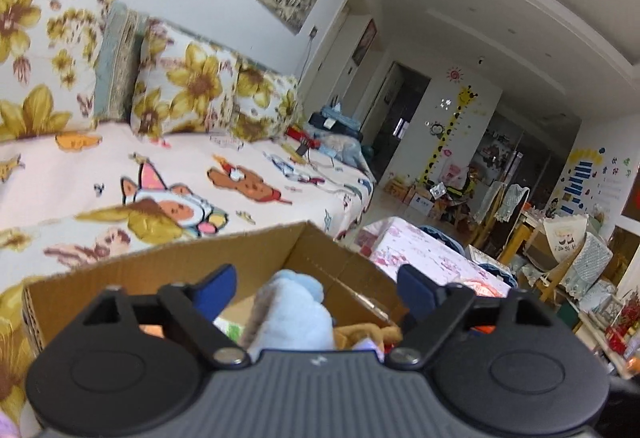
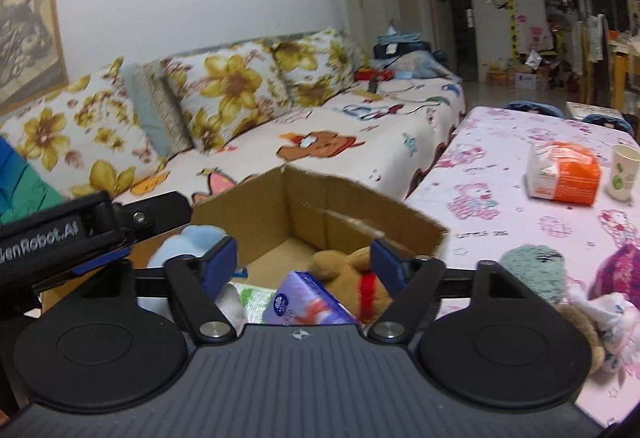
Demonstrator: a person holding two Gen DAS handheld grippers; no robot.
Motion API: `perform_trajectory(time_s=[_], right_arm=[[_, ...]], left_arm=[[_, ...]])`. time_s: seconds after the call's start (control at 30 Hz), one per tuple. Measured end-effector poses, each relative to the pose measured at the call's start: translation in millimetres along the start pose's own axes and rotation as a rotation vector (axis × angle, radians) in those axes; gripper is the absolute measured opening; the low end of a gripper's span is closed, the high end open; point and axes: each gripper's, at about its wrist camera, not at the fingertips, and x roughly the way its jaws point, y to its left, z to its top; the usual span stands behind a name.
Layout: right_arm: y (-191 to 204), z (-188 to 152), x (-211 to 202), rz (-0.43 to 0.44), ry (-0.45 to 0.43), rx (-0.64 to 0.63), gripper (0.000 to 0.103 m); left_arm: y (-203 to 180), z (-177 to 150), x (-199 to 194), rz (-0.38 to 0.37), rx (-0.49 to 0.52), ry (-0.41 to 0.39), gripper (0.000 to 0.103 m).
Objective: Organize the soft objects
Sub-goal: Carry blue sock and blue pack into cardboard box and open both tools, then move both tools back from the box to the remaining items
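Both sets of jaws stand wide apart and clamp nothing. The left gripper (image 1: 316, 288) hovers over the near edge of the cardboard box (image 1: 160, 270), with a light blue plush toy (image 1: 294, 312) lying below and between its open jaws, apparently untouched. The right gripper (image 2: 308, 262) hangs over the same box from the other side; under it lie a brown plush bear (image 2: 352, 270) with a red collar and a purple tissue pack (image 2: 304, 302), both inside the box and free of the pads.

Outward from the box, on the pink-patterned surface (image 2: 520, 197), further soft items wait: a grey-green knitted piece (image 2: 534, 266), a magenta knitted piece (image 2: 620, 270) and a white plush (image 2: 604, 314) at the right edge. An orange packet (image 2: 564, 173) and a paper cup (image 2: 624, 169) stand well apart from them.

Handling judgement: the remaining pieces look light, compressible and non-fragile. They will deform under the pads, so take hold across the thickest bunched part, not a loose edge or limb, which may slip or stretch. Knitted yarn could snag on the pad corners.
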Motion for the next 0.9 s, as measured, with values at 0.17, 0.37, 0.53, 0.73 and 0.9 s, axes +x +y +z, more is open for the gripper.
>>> perform_trajectory(time_s=[0.17, 0.37, 0.53, 0.73, 0.9], right_arm=[[-7.0, -2.3, -28.2, -0.077, -0.068, -0.03, 0.1], [-23.3, -10.0, -47.5, -0.129, -0.086, -0.017, 0.101], [-33.9, -17.7, -54.8, -0.165, -0.086, 0.016, 0.101], [-45.8, -24.7, -68.1, -0.206, -0.098, 0.043, 0.101], [-55.9, -31.0, -75.6, -0.248, -0.113, 0.064, 0.101]], left_arm=[[-6.4, 0.0, -2.4, -0.019, 0.038, -0.013, 0.092], [-13.1, -1.4, -3.9, -0.036, 0.057, -0.017, 0.093], [-21.9, -3.9, -5.4, -0.045, 0.096, -0.028, 0.094], [-30.8, -7.4, -8.6, -0.079, 0.121, -0.034, 0.095], [-38.6, -10.5, -9.1, -0.104, 0.137, -0.032, 0.096]])
